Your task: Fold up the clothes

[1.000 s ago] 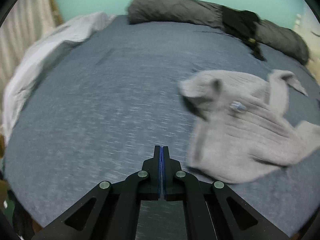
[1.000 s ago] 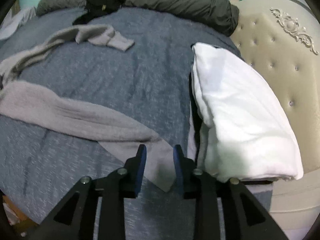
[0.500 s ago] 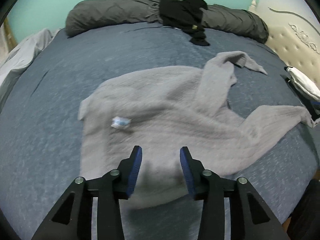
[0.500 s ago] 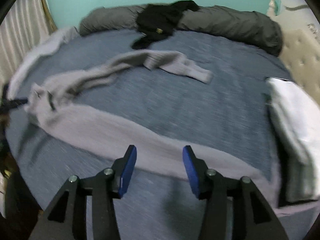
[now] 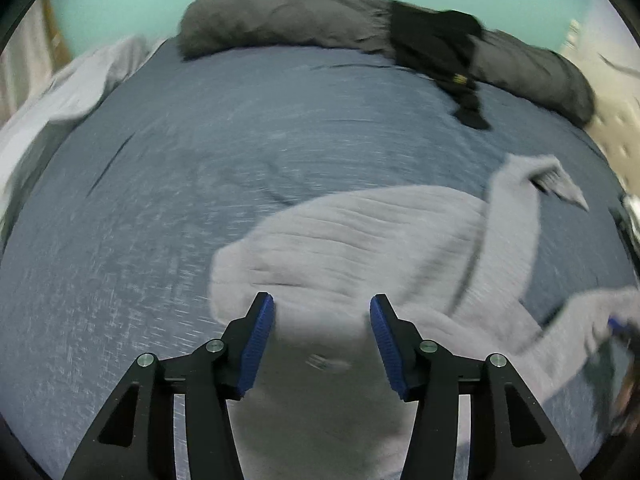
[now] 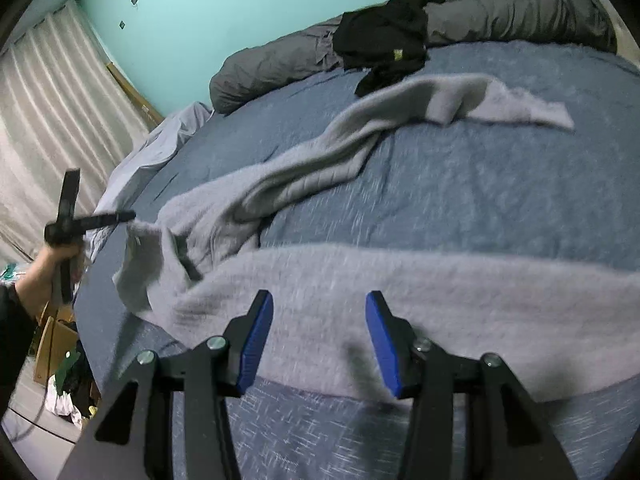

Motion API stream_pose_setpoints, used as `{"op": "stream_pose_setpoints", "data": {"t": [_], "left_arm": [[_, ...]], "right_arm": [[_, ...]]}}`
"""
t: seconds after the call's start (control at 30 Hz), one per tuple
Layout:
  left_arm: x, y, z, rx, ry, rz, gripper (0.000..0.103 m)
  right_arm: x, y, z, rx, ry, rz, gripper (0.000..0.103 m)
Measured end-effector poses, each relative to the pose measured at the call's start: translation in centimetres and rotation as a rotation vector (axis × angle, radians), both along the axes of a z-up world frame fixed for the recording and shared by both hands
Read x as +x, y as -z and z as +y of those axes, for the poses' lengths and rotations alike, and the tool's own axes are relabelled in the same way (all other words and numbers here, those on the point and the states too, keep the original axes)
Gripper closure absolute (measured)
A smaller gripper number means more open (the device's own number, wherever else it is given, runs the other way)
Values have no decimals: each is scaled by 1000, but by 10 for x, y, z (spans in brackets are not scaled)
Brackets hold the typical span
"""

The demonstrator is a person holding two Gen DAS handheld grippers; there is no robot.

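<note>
A grey knitted sweater (image 5: 360,240) lay spread out on the blue bed (image 5: 180,180), soft and fuzzy, with thin ribbed lines across its body. It was not folded. One long sleeve (image 6: 420,100) reached up the bed and bent over near its end. The other sleeve (image 6: 460,292) stretched flat across the near side. Its body was bunched and wrinkled.
</note>
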State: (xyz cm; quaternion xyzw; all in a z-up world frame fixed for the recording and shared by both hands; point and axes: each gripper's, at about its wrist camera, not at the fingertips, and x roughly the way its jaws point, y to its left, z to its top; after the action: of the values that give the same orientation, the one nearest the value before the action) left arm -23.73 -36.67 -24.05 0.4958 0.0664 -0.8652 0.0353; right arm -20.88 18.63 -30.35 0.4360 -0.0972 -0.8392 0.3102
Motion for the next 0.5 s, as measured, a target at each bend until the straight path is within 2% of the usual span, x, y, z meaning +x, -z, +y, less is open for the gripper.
{"op": "stream_pose_setpoints", "data": {"t": [0.03, 0.17, 0.3, 0.4, 0.5], "left_arm": [[-5, 4, -10, 25, -29, -17, 44], [-24, 25, -36, 79, -106, -73, 42], [-36, 42, -49, 149, -139, -97, 42], [-43, 55, -52, 198, -154, -113, 42], [-45, 69, -52, 238, -168, -129, 42]], "right_arm": [[2, 9, -2, 5, 6, -5, 54], [-2, 31, -2, 59, 32, -28, 54], [-4, 35, 4, 62, 71, -22, 54], [-4, 33, 1, 93, 69, 11, 54], [-5, 34, 0, 83, 65, 14, 54]]}}
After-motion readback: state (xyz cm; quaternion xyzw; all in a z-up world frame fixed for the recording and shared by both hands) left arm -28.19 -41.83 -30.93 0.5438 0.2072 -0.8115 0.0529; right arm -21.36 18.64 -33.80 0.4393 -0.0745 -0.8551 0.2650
